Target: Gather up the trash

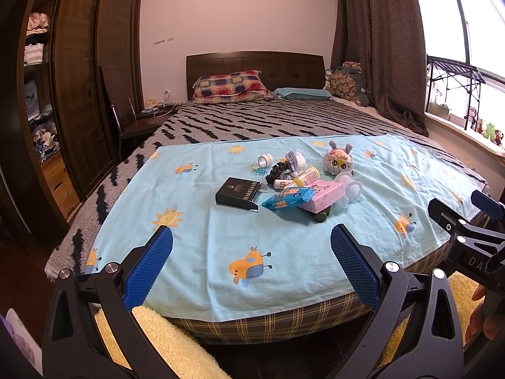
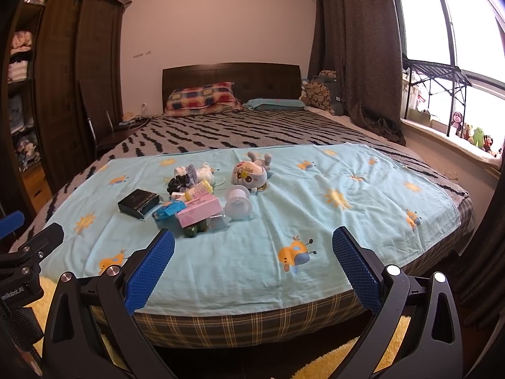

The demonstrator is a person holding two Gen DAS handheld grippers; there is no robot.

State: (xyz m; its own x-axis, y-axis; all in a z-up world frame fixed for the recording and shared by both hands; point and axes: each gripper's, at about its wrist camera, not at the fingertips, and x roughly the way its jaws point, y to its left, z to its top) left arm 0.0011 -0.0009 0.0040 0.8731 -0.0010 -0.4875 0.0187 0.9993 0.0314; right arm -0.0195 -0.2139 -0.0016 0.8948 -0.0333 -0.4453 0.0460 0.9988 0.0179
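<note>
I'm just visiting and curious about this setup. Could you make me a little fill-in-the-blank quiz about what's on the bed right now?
1. The pile of small items lies on a light ____ sheet printed with suns.
2. The black box lies to the ____ of the pink box in both views.
3. Both the left gripper and the right gripper are ____, holding nothing.
4. The plush toy lies ____ from the grippers than the pink box.

Missing words: blue; left; open; farther
</note>
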